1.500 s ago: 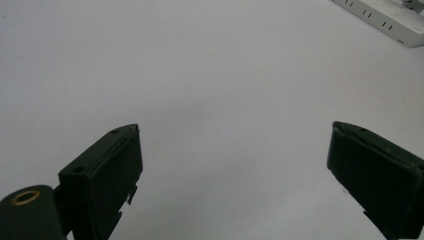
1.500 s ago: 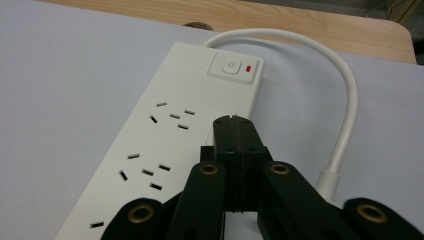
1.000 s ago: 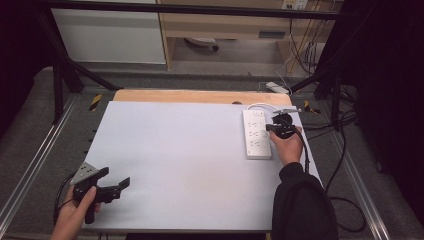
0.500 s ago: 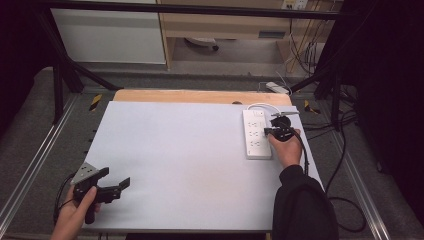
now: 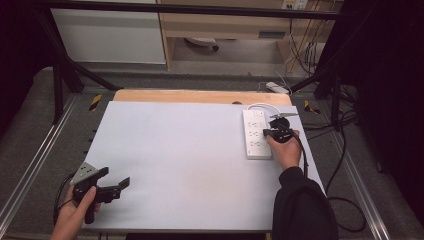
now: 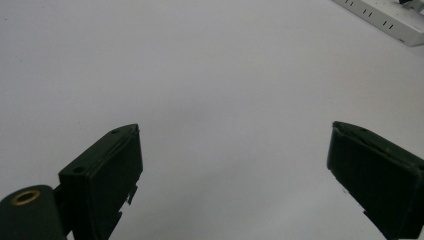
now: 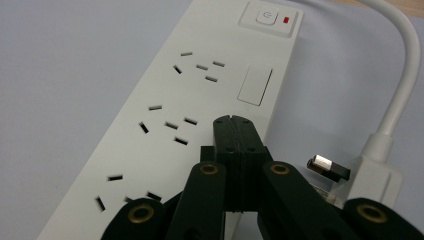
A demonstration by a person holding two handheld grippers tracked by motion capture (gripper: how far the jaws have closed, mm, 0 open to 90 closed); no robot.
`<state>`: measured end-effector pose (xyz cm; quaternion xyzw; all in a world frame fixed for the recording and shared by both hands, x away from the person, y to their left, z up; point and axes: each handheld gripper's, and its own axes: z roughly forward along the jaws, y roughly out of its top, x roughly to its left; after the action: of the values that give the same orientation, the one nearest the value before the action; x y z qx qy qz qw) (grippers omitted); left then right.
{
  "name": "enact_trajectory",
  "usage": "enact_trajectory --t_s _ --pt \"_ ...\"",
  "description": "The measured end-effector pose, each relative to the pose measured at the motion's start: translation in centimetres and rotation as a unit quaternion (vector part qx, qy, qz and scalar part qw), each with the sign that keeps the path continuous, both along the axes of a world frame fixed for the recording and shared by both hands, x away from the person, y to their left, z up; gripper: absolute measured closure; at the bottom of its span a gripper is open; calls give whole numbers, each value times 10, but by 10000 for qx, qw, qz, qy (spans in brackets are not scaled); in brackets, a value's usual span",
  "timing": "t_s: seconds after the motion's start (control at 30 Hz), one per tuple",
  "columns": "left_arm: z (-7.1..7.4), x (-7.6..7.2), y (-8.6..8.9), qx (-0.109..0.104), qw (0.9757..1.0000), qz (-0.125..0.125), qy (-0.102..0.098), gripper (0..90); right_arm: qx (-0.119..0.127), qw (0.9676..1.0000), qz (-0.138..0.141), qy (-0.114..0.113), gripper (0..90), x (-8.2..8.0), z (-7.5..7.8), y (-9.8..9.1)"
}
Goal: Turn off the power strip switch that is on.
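A white power strip (image 5: 256, 135) lies at the table's right side, its white cable (image 5: 260, 106) looping off the far end. My right gripper (image 5: 267, 132) hovers just over the strip's near half. In the right gripper view its jaws are pressed together, and this gripper (image 7: 234, 124) is shut with nothing between them, above the sockets of the strip (image 7: 200, 95). A white plug block (image 7: 375, 175) with a small metal-tipped connector (image 7: 325, 166) sits beside the jaws. My left gripper (image 5: 116, 178) rests at the near left corner, and it (image 6: 235, 145) stands wide open over bare table.
The white tabletop (image 5: 185, 150) has a wooden strip (image 5: 200, 96) along its far edge. Metal rails run down both sides. Dark cables (image 5: 345, 165) trail on the floor at the right, where another white strip (image 5: 277, 88) lies beyond the table.
My right gripper has slid slightly toward the near side and left, over the power strip. The left gripper has stayed in place.
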<state>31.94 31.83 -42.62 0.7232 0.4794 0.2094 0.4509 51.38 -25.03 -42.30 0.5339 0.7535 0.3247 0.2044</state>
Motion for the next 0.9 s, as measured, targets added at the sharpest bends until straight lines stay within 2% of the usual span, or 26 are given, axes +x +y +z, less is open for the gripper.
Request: enact_trajectory --t_s 0.33,0.9 --pt "0 0 0 17 10000 -19 21 76 -37 10000 13 -44 900 -3 0 1" --pt "0 0 -1 -11 10000 3 20 76 22 9995 -104 -284 900 -8 -5 -1"
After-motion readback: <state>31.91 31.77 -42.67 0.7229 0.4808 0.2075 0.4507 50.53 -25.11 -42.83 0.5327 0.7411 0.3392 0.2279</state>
